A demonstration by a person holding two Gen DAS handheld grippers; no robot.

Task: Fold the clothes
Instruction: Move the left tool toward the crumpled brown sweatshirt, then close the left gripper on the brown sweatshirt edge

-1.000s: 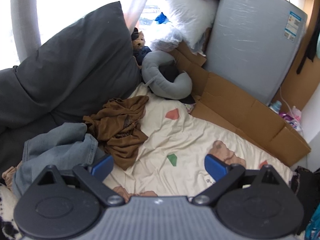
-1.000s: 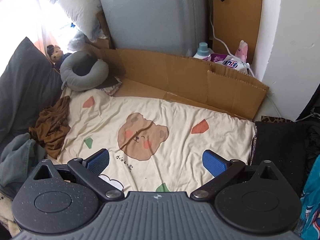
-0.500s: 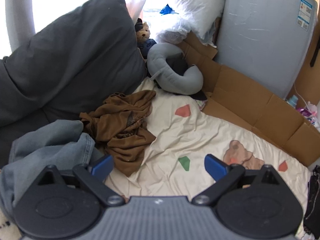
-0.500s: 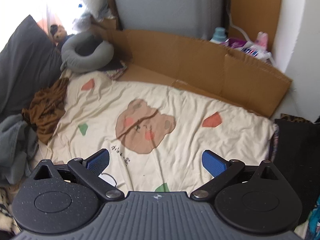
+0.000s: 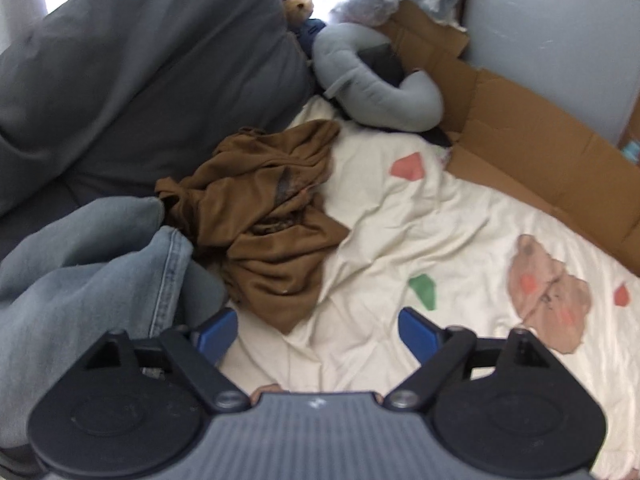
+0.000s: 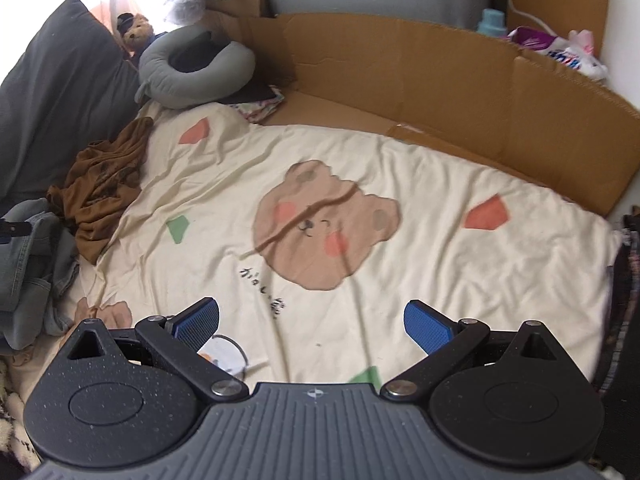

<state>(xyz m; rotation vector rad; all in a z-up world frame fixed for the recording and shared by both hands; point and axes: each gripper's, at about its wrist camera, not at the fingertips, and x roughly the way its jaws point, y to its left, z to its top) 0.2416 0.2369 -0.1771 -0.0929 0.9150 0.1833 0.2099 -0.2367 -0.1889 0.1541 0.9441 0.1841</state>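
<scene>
The left gripper (image 5: 316, 330) hangs over the cream bedsheet (image 5: 400, 240) with its jaws spread wide and nothing between them. Its left blue pad (image 5: 216, 330) sits just beside a heap of blue jeans (image 5: 80, 272), though contact cannot be made out. Just ahead of the jaws lies the brown garment (image 5: 264, 208), crumpled in a heap at the sheet's left edge, its long axis running from the near tip up and away toward the dark grey pillow (image 5: 132, 68). Its shape, sleeves and collar are lost in the folds. Beyond it rests a grey neck pillow (image 5: 372, 84), with a small teddy bear (image 5: 298, 6) half hidden behind.

The right gripper (image 6: 312, 326) also has its jaws wide apart and empty, above the printed bear face (image 6: 324, 224) at the sheet's middle. From here the brown garment (image 6: 104, 184) shows far left, well apart from the jaws, and the jeans (image 6: 28, 256) are cut by the frame edge. Only this view shows the whole cardboard wall (image 6: 460, 80) and the bottle (image 6: 492, 22) behind it.
</scene>
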